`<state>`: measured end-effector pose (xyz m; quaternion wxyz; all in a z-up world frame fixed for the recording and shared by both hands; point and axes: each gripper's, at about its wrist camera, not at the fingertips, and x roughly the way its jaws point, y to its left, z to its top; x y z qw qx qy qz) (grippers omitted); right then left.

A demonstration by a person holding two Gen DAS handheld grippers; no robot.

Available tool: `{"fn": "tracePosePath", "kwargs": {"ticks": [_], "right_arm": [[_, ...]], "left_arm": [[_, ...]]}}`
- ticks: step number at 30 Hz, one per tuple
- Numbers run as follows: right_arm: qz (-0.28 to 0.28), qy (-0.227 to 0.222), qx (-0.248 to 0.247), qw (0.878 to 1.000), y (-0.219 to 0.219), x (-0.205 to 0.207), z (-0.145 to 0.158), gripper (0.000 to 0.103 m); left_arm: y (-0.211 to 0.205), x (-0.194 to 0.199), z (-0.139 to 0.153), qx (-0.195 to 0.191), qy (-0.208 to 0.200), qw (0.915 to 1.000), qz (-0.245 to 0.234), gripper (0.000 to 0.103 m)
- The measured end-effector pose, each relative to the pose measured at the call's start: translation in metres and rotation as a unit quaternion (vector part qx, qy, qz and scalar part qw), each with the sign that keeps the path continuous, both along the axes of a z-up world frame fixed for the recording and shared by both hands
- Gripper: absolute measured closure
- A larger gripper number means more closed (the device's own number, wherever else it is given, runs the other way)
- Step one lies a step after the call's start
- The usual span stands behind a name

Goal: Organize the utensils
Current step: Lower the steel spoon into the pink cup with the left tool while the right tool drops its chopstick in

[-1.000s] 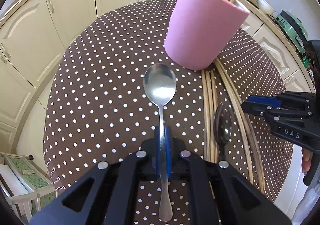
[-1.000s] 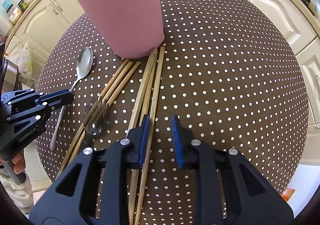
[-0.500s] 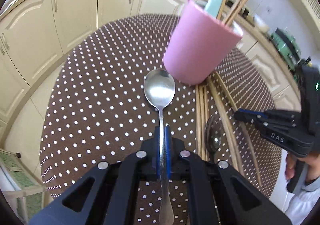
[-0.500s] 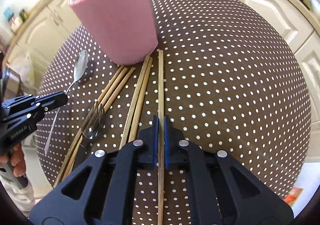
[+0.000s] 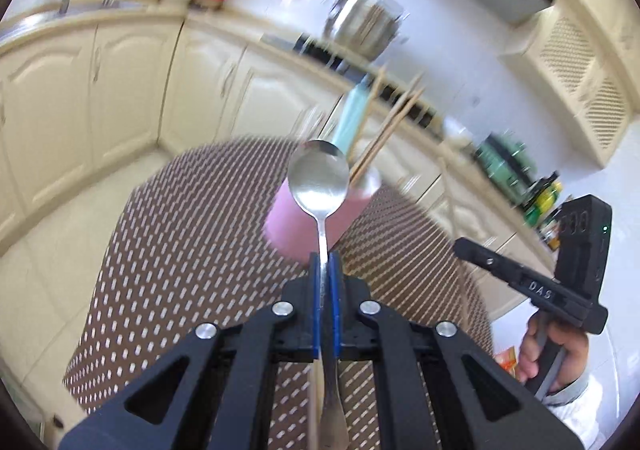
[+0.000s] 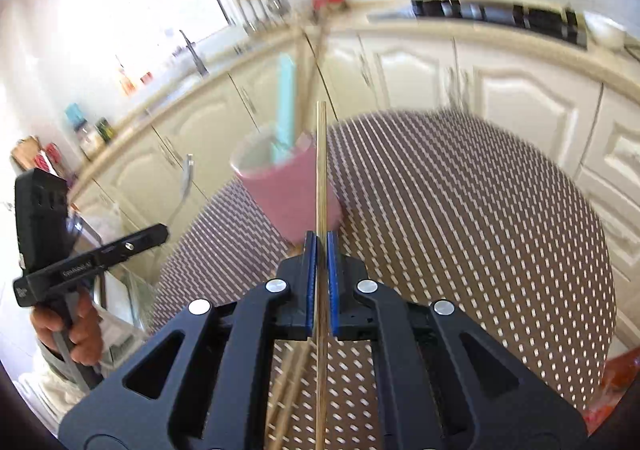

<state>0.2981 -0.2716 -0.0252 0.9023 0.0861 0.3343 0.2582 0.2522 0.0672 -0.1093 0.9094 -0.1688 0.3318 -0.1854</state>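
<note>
My left gripper [image 5: 325,256] is shut on the handle of a metal spoon [image 5: 319,179], held up in the air with its bowl in front of the pink cup [image 5: 300,228]. The cup holds a teal handle [image 5: 352,118] and several wooden chopsticks [image 5: 390,126]. My right gripper [image 6: 321,238] is shut on one wooden chopstick [image 6: 321,170], lifted off the table and pointing up beside the pink cup [image 6: 286,190]. The other gripper shows in each view: the right gripper [image 5: 460,245] at the right edge, the left gripper [image 6: 162,232] at the left with the spoon [image 6: 185,186].
The round table has a brown cloth with white dots [image 6: 460,210]. More chopsticks [image 6: 288,382] lie on it under my right gripper. Cream kitchen cabinets [image 5: 120,90] and a counter with a steel pot [image 5: 362,26] ring the table. A hand [image 5: 556,354] holds the right gripper's grip.
Both grippers rose from the table and tilted up, the left carrying the spoon, the right carrying a chopstick. The right gripper's jaws went from open to shut on that chopstick.
</note>
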Motion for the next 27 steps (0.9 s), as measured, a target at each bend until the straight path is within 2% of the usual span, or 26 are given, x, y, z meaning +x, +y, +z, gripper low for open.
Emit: {"fn": "tracePosePath", "kwargs": {"ticks": [5, 8, 12, 19, 25, 27], "right_arm": [[0.002, -0.078, 0.033, 0.996, 0.021, -0.006, 0.035, 0.097], [-0.006, -0.123, 0.042, 0.991, 0.026, -0.006, 0.051, 0.097], [-0.027, -0.165, 0.063, 0.984, 0.030, 0.004, 0.058, 0.097], [-0.038, -0.221, 0.093, 0.970, 0.034, 0.027, 0.073, 0.097], [-0.047, -0.266, 0.111, 0.956, 0.041, 0.043, 0.080, 0.097], [-0.049, -0.268, 0.119, 0.955, 0.042, 0.052, 0.078, 0.097]], "left_arm": [[-0.021, 0.001, 0.031, 0.008, -0.090, 0.9959, 0.005, 0.099], [-0.031, 0.013, 0.041, -0.002, -0.119, 0.9929, 0.006, 0.099], [-0.044, 0.029, 0.053, -0.007, -0.152, 0.9883, 0.007, 0.099], [-0.055, 0.058, 0.058, -0.010, -0.207, 0.9782, 0.011, 0.098], [-0.062, 0.081, 0.056, -0.009, -0.266, 0.9636, 0.026, 0.098], [-0.064, 0.089, 0.052, -0.006, -0.279, 0.9598, 0.033, 0.098]]}}
